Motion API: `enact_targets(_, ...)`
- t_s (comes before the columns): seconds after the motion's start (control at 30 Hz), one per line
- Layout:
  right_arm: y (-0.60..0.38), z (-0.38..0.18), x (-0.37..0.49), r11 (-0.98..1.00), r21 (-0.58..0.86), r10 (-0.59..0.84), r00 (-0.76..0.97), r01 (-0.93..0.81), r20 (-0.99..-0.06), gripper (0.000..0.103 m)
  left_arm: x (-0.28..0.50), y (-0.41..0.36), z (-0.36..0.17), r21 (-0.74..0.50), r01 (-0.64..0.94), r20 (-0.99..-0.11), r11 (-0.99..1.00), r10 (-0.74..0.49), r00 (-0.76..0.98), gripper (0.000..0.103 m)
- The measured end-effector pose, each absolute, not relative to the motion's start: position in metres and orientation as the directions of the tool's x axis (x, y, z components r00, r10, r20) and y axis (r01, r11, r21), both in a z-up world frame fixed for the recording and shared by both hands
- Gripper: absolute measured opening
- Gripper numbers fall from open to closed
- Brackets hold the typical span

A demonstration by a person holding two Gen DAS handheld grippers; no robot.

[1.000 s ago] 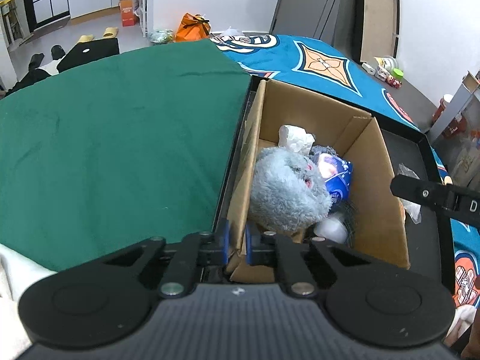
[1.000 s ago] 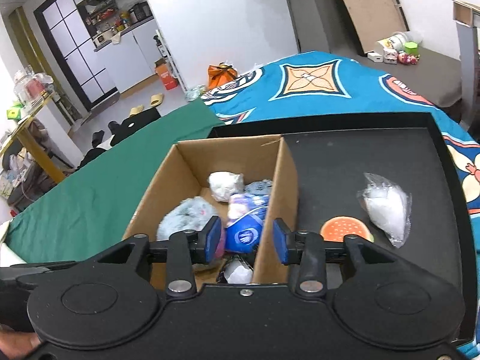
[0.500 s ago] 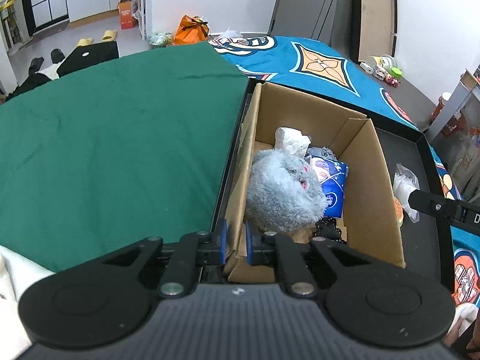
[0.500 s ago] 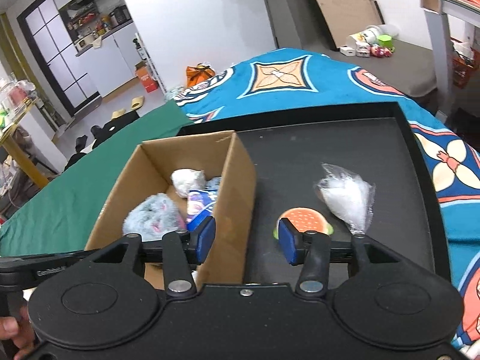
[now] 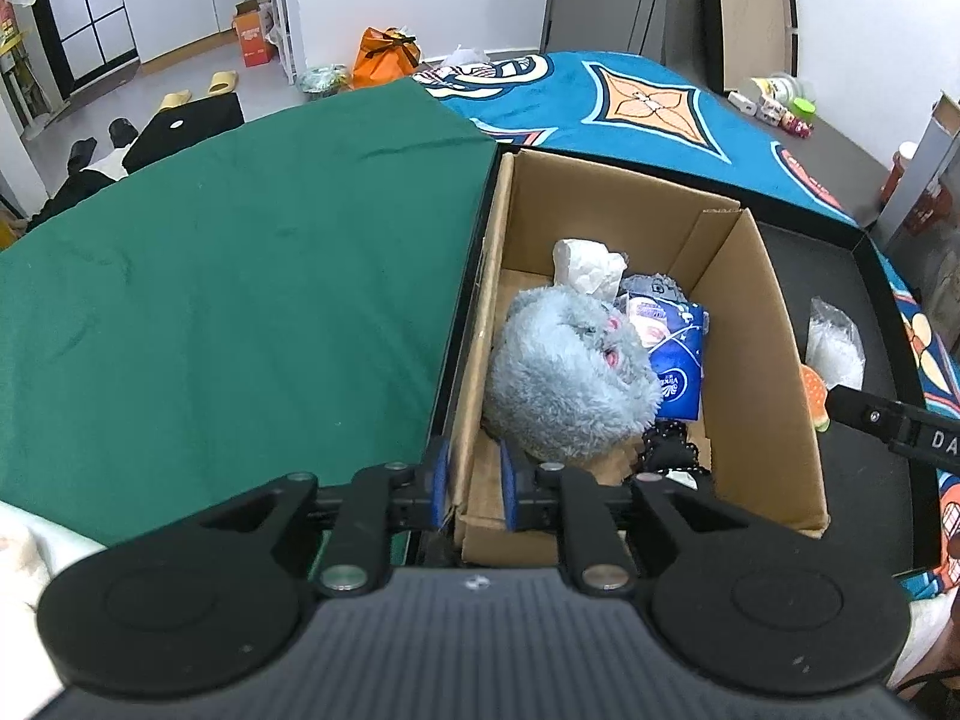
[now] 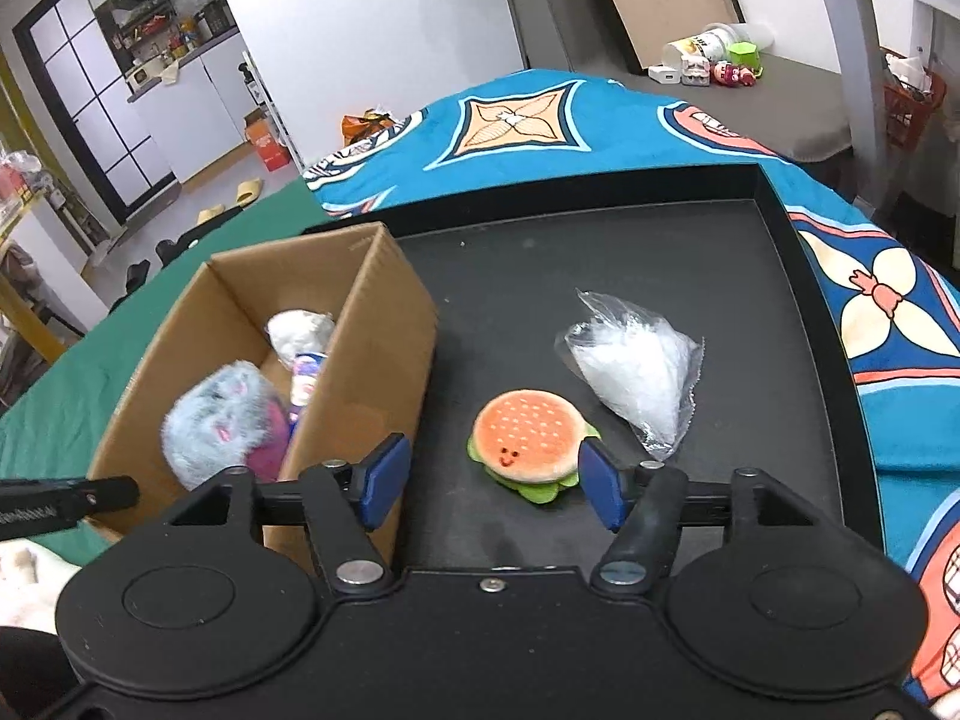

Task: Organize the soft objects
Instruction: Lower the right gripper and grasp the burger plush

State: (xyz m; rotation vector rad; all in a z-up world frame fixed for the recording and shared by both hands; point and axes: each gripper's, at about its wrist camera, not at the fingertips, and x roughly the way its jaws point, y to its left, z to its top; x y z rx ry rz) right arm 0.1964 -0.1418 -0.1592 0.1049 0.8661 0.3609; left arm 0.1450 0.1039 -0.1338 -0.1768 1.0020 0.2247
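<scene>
A cardboard box (image 5: 762,324) (image 6: 372,360) stands on a black tray (image 6: 690,252). It holds a grey fluffy plush (image 5: 570,372) (image 6: 222,414), a blue tissue pack (image 5: 675,354), a white wad (image 5: 588,264) and a black item (image 5: 669,450). My left gripper (image 5: 471,483) is shut on the box's near-left wall. A burger plush (image 6: 531,441) and a clear bag of white stuffing (image 6: 636,369) lie on the tray right of the box. My right gripper (image 6: 489,480) is open and empty, its pads either side of the burger plush, just before it.
A green cloth (image 5: 240,276) covers the table left of the tray. A blue patterned cloth (image 6: 570,120) lies behind and right of the tray. Small toys and jars (image 6: 714,60) stand far back. The tray rim (image 6: 810,264) runs along the right.
My right gripper moved right, from over the box to the burger plush, and its jaws opened wider. My left gripper kept its hold on the box wall.
</scene>
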Motion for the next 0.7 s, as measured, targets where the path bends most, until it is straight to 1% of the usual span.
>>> enact_targets(0.1, -0.143, -0.168, 0.199, 0.934, 0.217, 0.349, 0.596, -0.284, -0.723, 0.066, 0.150, 0.100, -0.135, -0.022, -0.263, -0.857, 0.965, 0.117, 0.502, 0.024)
enact_targets(0.17, -0.144, -0.171, 0.201, 0.935, 0.206, 0.345, 0.600, -0.290, -0.722, 0.069, 0.153, 0.096, -0.136, -0.008, -0.257, -0.860, 0.966, 0.125, 0.495, 0.030)
enact_targets(0.23, -0.145, -0.176, 0.203, 0.935, 0.201, 0.343, 0.607, -0.292, -0.717, 0.070, 0.156, 0.091, -0.136, 0.016, -0.253, -0.862, 0.967, 0.142, 0.487, 0.041)
enact_targets(0.33, -0.145, -0.184, 0.207, 0.934, 0.198, 0.345, 0.607, -0.297, -0.716, 0.073, 0.161, 0.085, -0.137, 0.049, -0.248, -0.866, 0.967, 0.165, 0.472, 0.049)
enact_targets(0.43, -0.143, -0.192, 0.209, 0.931, 0.181, 0.346, 0.609, -0.316, -0.714, 0.074, 0.166, 0.081, -0.138, 0.070, -0.248, -0.871, 0.966, 0.181, 0.457, 0.053)
enact_targets(0.7, -0.139, -0.203, 0.214, 0.925, 0.146, 0.343, 0.602, -0.352, -0.722, 0.074, 0.174, 0.074, -0.140, 0.110, -0.250, -0.879, 0.962, 0.211, 0.427, 0.055)
